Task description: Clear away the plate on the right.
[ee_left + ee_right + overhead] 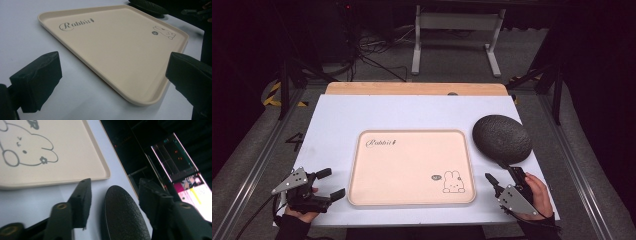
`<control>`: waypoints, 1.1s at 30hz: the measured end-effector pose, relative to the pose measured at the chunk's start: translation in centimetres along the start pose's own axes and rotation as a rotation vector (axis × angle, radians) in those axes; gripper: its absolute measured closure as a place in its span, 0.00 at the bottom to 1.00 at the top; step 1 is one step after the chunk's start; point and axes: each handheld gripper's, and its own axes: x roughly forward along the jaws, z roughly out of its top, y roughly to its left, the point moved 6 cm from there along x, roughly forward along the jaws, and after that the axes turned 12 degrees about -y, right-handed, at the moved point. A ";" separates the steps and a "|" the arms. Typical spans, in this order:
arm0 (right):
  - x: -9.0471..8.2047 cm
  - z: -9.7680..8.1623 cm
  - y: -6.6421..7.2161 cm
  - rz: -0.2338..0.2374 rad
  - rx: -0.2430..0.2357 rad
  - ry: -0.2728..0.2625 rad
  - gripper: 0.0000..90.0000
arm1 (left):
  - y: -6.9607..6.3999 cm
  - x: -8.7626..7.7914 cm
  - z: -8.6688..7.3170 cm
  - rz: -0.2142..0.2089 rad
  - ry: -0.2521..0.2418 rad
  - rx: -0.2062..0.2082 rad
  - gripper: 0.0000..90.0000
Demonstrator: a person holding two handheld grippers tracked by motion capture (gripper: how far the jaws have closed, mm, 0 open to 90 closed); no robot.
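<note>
A beige tray [412, 165] printed with "Rabbit" and a rabbit drawing lies in the middle of the white table [362, 112]. Right of it rests a dark, rough-textured oval dish [502, 138]. My right gripper [495, 170] sits at the dish's near edge. In the right gripper view, the dish rim [122, 217] lies between the jaws of this gripper [115, 185]; table shows between the rim and the left jaw, so it is open. My left gripper [333, 182] rests open at the tray's near left corner. In the left gripper view, its jaws [115, 62] stand wide with the tray [112, 45] beyond.
A wooden board [412, 88] runs along the table's far edge. Beyond it stand a metal frame [457, 22] and cables on the floor. The table's right edge is close to the dish. A bright screen [185, 170] glows in the dark off the table.
</note>
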 end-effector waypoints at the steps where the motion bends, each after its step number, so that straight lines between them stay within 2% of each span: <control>1: 0.0 0.1 0.0 0.008 -0.020 -0.013 0.55 | 0.0 0.0 0.0 -0.001 0.001 0.004 0.01; 5: -0.1 -0.1 0.0 0.002 -0.048 0.017 0.57 | 0.0 0.0 0.0 -0.001 0.001 0.003 0.01; 7: -0.1 -0.2 -0.2 -0.003 -0.109 0.045 0.54 | 0.0 0.0 0.0 -0.001 0.001 0.003 0.01; 17: 0.1 -1.1 0.4 0.011 -0.253 0.132 0.57 | 0.0 0.0 0.0 -0.003 0.007 -0.001 0.01; 20: 0.4 -1.6 0.7 0.019 -0.278 0.141 0.60 | 0.0 0.0 0.0 0.000 0.004 -0.007 0.01; 25: 0.5 -2.8 0.9 0.030 -0.314 0.188 0.60 | 0.0 0.0 0.0 0.000 0.004 -0.008 0.01; 27: 0.5 -3.2 1.2 0.037 -0.315 0.207 0.60 | 0.0 0.0 0.0 0.000 0.003 -0.006 0.01; 29: 0.6 -3.4 1.4 0.053 -0.335 0.208 0.63 | 0.0 0.0 0.0 0.000 0.003 -0.004 0.01; 33: 0.9 -3.9 1.8 0.080 -0.394 0.230 0.62 | 0.0 0.0 0.0 0.000 0.004 -0.006 0.01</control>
